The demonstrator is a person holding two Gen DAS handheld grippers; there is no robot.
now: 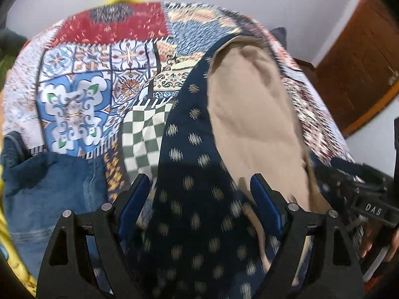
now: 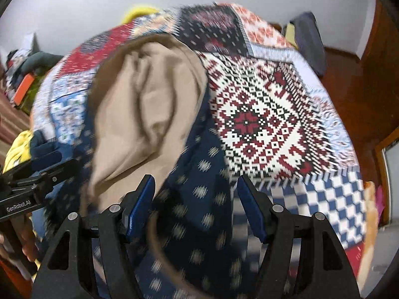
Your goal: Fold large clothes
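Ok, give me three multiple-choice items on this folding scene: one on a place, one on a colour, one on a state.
1. Where does the navy dotted garment lie?
A. on the patchwork bedspread
B. on a wooden floor
C. in a basket

2. What colour is the garment's exposed lining?
A. green
B. beige
C. red

3. How do the jaws of the left gripper and the right gripper stand?
A. both open
B. both clamped on cloth
C. one open, one shut

Answers: 1 A, the patterned spread shows all around the garment. 2 B, the tan inner side faces up in both views. 3 A, each view shows a wide gap between the blue pads, with the garment lying beneath.
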